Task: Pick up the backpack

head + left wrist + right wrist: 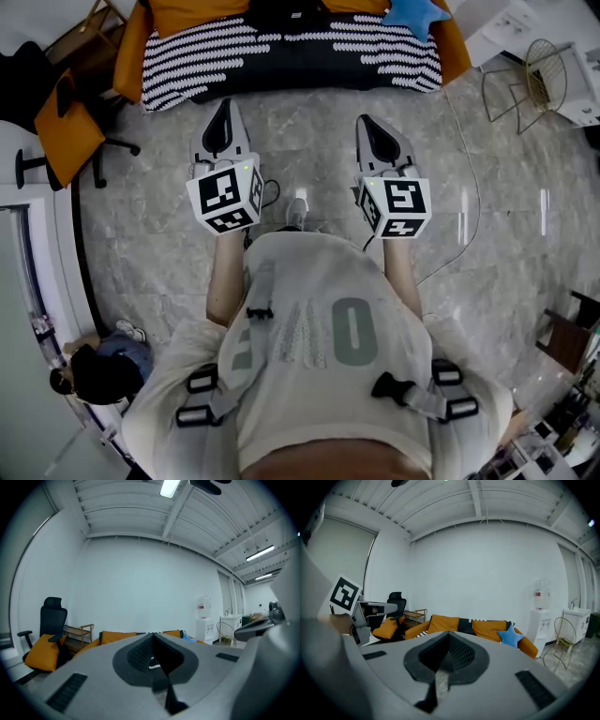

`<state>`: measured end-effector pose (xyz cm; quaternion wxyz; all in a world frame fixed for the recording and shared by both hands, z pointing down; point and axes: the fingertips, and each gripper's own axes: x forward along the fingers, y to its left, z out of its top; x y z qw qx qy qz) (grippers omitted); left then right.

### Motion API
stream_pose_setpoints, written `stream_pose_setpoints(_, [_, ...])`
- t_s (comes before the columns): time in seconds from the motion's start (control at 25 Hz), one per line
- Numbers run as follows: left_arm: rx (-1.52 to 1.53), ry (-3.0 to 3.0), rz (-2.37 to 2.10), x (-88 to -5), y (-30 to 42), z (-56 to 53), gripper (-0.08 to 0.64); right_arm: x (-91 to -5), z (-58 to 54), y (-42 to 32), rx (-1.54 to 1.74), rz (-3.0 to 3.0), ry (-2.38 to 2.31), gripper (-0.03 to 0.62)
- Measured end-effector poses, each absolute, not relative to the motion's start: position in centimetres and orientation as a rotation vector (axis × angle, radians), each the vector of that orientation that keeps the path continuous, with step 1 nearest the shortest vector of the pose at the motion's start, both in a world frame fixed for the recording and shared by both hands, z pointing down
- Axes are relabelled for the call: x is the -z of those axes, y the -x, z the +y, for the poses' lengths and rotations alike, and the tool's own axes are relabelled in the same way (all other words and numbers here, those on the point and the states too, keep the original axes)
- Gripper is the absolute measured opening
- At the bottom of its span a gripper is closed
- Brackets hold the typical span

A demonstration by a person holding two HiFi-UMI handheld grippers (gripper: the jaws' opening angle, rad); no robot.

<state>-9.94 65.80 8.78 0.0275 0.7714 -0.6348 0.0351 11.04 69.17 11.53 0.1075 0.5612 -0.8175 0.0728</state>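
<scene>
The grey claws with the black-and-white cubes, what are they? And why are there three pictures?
A person holds two grabbing tools, one in each hand. The left claw and the right claw are both shut and hold nothing. The head view comes from a camera on the person's head, looking down at the stone floor. The other two pictures come from small cameras riding on each claw. They look forward at an orange sofa with a blue star cushion.

Cream T-shirt (309, 277) with grey lettering, black-buckled grey straps (424, 399)
</scene>
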Motion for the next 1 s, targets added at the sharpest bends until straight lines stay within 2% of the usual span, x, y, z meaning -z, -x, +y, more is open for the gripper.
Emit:
stream_pose_setpoints(0.56, [0.019,-2.350,-1.924,-9.0,14.5,61.1,0.020,-12.2,65.3,-7.7,-0.174,-2.320,-1.642,0.006])
stream_pose_setpoints(1.0, [0.046,-2.280,-1.990,-9.9,16.3,57.3,0.020,-12.2,59.9,-9.7,-0.191,-2.316,-1.697,0.006])
